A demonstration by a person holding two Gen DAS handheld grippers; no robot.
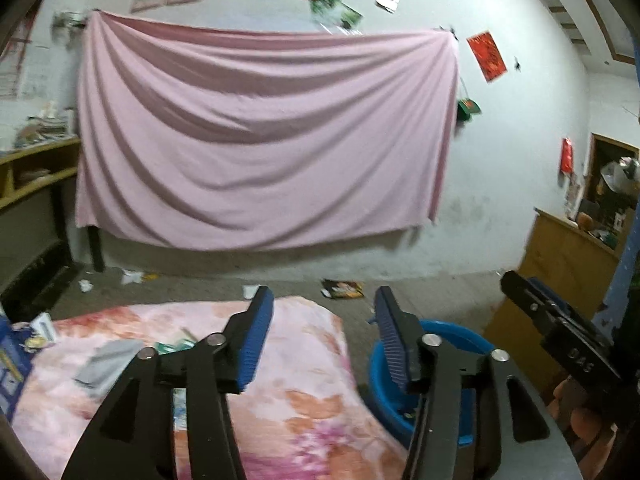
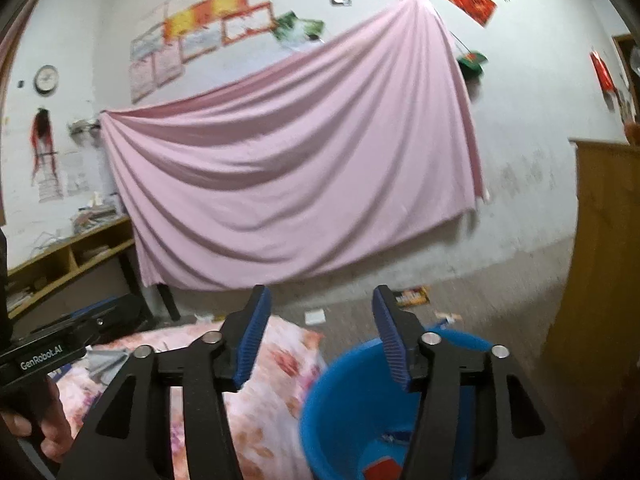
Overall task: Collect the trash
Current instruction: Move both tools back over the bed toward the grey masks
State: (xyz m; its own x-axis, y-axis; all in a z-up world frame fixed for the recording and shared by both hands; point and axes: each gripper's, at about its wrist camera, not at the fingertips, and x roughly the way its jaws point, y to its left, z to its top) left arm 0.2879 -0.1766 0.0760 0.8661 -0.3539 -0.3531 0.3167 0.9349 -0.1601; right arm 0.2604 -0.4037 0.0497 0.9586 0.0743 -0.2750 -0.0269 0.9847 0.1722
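Observation:
My left gripper (image 1: pixel 324 300) is open and empty, held above a floral blanket (image 1: pixel 304 396) and beside a blue bucket (image 1: pixel 380 364). My right gripper (image 2: pixel 322 300) is open and empty, above the same blue bucket (image 2: pixel 344 396), which holds a red scrap (image 2: pixel 382 470) and a blue wrapper (image 2: pixel 396 437). Trash lies on the blanket: a grey flat packet (image 1: pixel 106 362), a green wrapper (image 1: pixel 176 346), a white box (image 1: pixel 44 326). On the floor lie a snack packet (image 1: pixel 343 289) and white paper scraps (image 1: pixel 132 276). The right gripper also shows at the edge of the left wrist view (image 1: pixel 560 328).
A pink sheet (image 1: pixel 260 136) hangs on the far wall. A wooden shelf desk (image 1: pixel 36 168) stands at left, a wooden cabinet (image 1: pixel 560 264) at right. Grey concrete floor (image 1: pixel 440 292) runs between blanket and wall. A blue printed box (image 1: pixel 10 364) lies at the blanket's left edge.

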